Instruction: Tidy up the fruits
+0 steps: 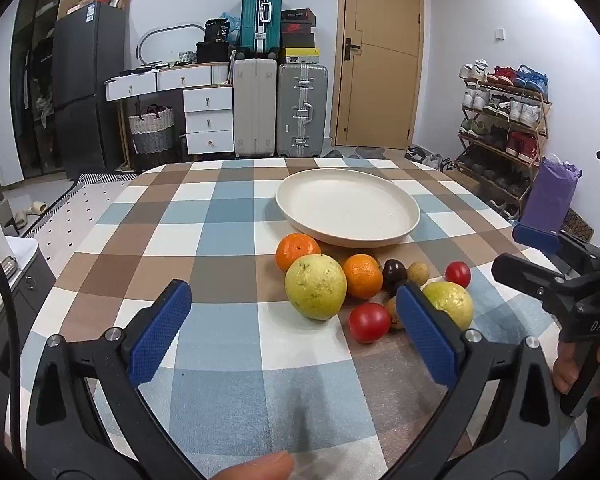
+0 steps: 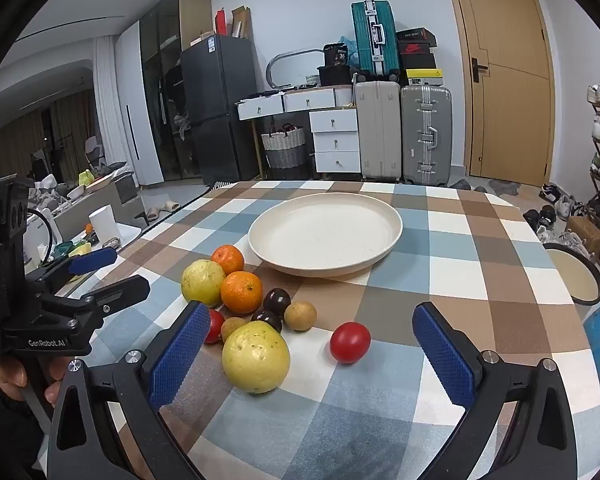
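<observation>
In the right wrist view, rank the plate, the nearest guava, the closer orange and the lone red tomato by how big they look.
1. plate
2. nearest guava, though nearness to the camera enlarges it
3. closer orange
4. lone red tomato, close in size to the orange

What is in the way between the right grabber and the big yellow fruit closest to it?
Nothing visible. The right gripper is open, and the nearest yellow fruit lies just ahead of its fingers on the checked tablecloth, with no other thing between them.
</observation>
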The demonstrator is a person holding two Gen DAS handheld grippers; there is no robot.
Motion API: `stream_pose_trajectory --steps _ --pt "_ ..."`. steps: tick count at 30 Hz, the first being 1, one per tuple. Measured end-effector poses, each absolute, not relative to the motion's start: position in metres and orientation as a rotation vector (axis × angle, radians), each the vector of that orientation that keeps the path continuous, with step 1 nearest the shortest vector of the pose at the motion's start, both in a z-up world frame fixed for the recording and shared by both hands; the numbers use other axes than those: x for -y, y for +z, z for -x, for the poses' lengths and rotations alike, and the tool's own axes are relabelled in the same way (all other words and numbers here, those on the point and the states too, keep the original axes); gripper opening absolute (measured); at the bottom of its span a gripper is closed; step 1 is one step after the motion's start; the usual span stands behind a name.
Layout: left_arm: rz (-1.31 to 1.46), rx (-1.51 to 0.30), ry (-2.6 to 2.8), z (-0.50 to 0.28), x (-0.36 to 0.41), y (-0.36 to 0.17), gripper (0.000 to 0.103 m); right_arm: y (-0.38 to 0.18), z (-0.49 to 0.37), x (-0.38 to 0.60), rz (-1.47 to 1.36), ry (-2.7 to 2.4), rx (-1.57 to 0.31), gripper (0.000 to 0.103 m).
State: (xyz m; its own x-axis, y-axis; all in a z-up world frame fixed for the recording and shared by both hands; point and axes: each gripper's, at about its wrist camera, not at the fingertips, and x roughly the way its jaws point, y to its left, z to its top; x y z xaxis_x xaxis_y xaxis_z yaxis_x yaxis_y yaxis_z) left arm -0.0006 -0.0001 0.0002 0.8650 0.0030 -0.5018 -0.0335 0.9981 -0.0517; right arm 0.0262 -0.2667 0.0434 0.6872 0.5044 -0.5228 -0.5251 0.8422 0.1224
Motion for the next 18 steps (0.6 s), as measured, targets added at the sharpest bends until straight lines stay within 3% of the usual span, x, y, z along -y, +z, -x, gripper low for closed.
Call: stream_pose_trajectory --steps 18 --pt "0.058 -0.535 0.02 0.0003 0.0002 0.0001 0.102 0.0438 -0.0254 0.2667 0.043 0.579 -0.565 0.103"
